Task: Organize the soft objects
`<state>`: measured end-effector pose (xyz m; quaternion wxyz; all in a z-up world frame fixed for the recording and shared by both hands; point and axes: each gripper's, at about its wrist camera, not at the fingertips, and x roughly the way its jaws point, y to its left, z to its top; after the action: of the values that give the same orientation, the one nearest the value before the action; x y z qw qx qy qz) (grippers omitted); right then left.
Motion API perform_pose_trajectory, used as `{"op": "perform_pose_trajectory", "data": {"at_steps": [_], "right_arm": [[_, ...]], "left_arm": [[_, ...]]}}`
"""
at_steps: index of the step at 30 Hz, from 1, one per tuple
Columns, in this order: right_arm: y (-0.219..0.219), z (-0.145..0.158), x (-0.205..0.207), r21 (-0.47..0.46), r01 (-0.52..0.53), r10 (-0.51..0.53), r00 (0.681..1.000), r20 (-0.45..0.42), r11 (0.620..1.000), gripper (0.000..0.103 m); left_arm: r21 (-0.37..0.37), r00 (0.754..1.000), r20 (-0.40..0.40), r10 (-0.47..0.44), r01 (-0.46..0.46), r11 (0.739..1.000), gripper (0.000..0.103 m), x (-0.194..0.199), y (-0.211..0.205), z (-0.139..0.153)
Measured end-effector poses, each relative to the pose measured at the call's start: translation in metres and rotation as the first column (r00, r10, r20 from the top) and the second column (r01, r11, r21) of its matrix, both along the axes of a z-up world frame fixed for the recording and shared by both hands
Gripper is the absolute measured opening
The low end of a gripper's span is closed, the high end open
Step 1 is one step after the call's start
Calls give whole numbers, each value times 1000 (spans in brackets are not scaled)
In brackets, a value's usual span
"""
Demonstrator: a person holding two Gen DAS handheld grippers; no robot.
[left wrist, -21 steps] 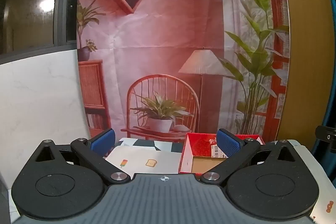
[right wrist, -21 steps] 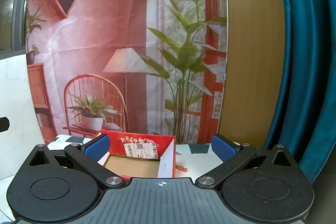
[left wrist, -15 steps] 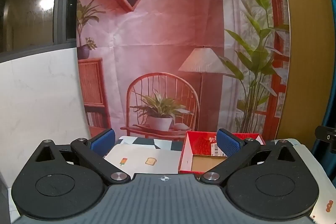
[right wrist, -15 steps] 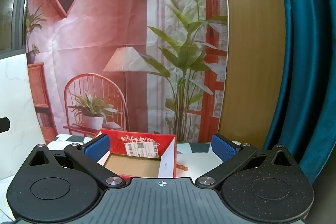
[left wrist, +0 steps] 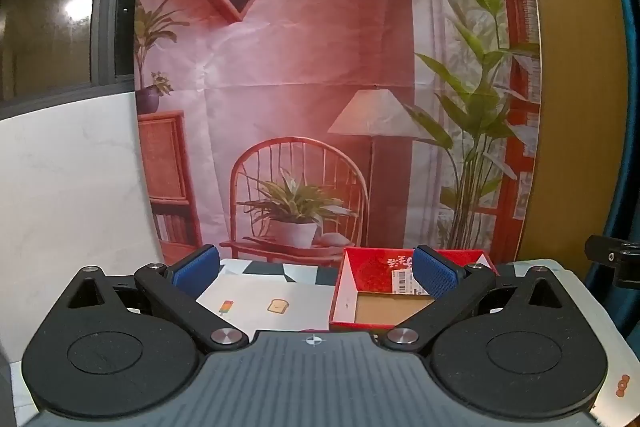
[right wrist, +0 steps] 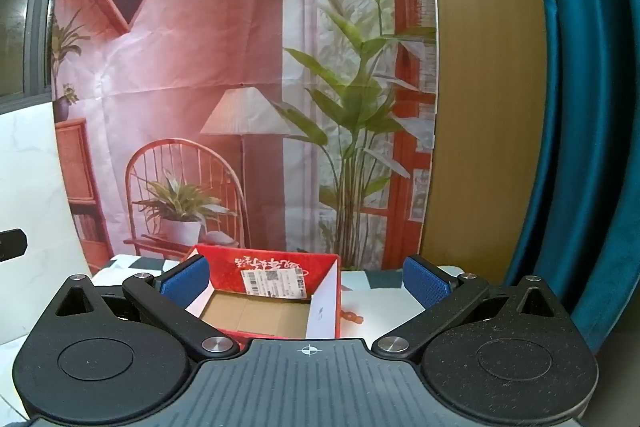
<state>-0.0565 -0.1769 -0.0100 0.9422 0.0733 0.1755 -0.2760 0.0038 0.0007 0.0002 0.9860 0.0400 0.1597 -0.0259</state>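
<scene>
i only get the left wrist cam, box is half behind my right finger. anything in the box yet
Observer: No. The right wrist view looks straight into the red box and shows only its bare cardboard floor.
Operator: ok whats on the far side of the box, i cant see past it
Observer: A small red-orange object lies on the table just right of the box; too small to identify.
Operator: is the right gripper holding something
Observer: No. The right gripper is open and empty, its jaws spread wide with the box between them in the picture.
</scene>
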Motion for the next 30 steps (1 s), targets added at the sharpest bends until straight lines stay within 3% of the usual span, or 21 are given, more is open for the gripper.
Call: {"op": "perform_pose_trajectory", "data": {"at_steps": [30], "right_arm": [[7,0,1,5,-11,11,1000,1,1000,103]], "left_arm": [[-28,999,-16,-34,34,999,103,0,1,-2]]}}
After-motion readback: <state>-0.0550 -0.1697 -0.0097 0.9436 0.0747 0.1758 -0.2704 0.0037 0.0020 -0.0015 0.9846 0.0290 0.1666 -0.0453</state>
